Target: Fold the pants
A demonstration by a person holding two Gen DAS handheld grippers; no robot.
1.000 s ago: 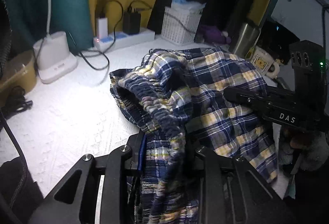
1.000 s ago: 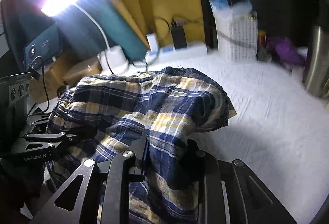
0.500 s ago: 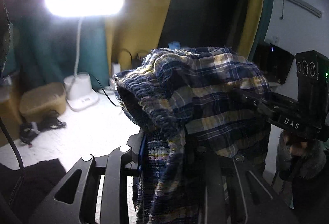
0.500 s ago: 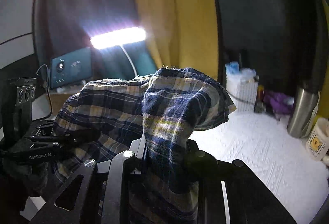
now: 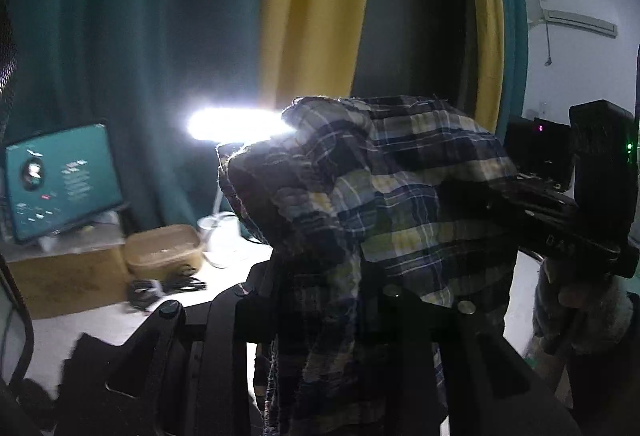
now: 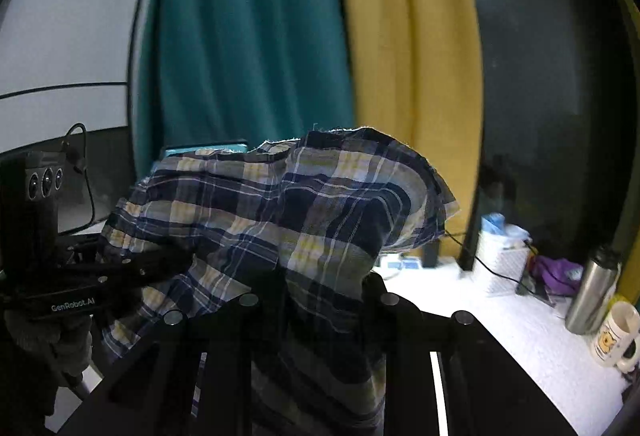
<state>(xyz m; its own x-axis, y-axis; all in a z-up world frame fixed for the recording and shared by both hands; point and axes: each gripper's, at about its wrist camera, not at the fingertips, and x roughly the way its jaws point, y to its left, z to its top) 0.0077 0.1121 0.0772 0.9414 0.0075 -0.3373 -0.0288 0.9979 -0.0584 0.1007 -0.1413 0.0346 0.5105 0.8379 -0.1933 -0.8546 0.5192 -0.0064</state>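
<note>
The blue, yellow and white plaid pants hang in the air, lifted off the white table. My left gripper is shut on the gathered waistband end, and cloth drapes down between its fingers. My right gripper is shut on another bunch of the plaid pants. In the left wrist view the right gripper reaches into the cloth from the right, held by a gloved hand. From the right wrist camera the left gripper comes in from the left. Cloth hides all the fingertips.
A lit desk lamp, a screen, a tan box and cables lie at the left of the white table. A white basket, steel flask and mug stand at the right. Teal and yellow curtains hang behind.
Both grippers have risen with the pants, which lay on the table a second ago and now hang clear of it. Both cameras now look higher, toward the curtains.
</note>
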